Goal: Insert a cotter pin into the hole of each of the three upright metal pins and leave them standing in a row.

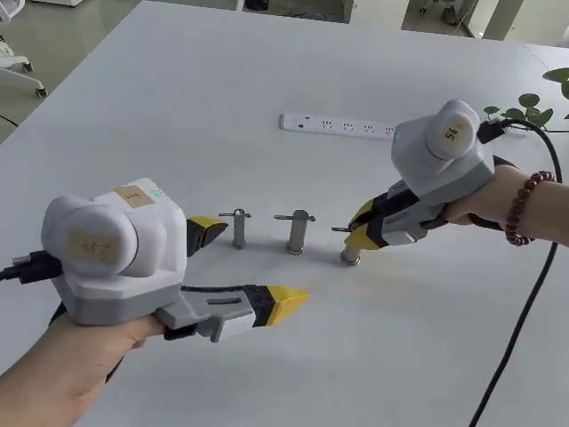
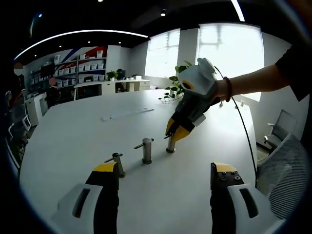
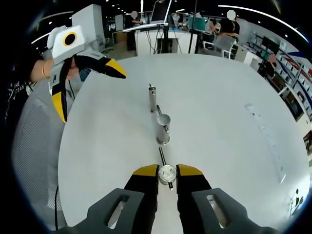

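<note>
Head view, row: 3 upright pins are stood on the table (image 1: 178, 107). The middle pin (image 1: 296, 233) is taken as landmark, and a cotter pin (image 1: 284, 216) is seen crosswise through its top.
Head view, right gripper (image 1: 359, 233): set just right of the middle pin, over the end pin (image 1: 352, 257).
Left gripper view, left gripper (image 2: 165, 170): jaws are held wide with nothing gripped; the middle pin is found ahead, well apart.
Right gripper view, jaws: drawn narrow and closed about the end pin's head, which is seen end-on with its long axis upright.
Coming move, judged: release is best made straight up along that axis, and the right gripper is the nearer.
</note>
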